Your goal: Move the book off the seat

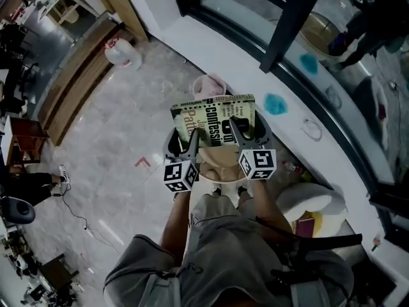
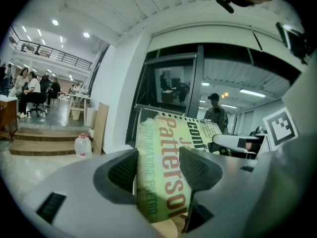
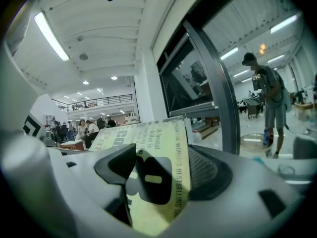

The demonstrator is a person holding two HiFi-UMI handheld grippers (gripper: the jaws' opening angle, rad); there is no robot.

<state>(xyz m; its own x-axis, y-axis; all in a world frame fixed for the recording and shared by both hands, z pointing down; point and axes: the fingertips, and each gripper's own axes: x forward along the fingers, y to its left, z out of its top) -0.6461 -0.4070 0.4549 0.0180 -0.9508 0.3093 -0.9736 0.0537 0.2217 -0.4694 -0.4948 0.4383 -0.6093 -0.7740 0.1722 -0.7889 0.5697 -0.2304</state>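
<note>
at the far left of the head view a plastic water jug (image 1: 123,52) stands on the pale marble floor (image 1: 115,139), close to a low wooden step (image 1: 77,85). nearer the middle, a pink bin (image 1: 209,84) sits just beyond the book.

the left gripper (image 1: 192,138) reaches forward from the person and bites the book (image 1: 214,118) at the left part of its near edge. in the left gripper view its two dark ribbed pads (image 2: 123,172) stand on either side of the yellow-green cover with red lettering and are clenched on it, with the book rising out of the jaws at a tilt.

the book faces cover up toward the head camera. it is carried between the two grippers over the far part of the tan seat (image 1: 216,164). whether its underside touches the seat i cannot tell.

the right gripper (image 1: 238,126) grasps the same near edge, just to the right of the other gripper. in the right gripper view the book's corner, with dark print along its margin, fills the gap between the pads (image 3: 200,170), which press on it from both sides.

to the right of the book a blue patch (image 1: 276,103) lies on the white window ledge (image 1: 291,133), which runs diagonally below the dark window frame (image 1: 291,18).
</note>
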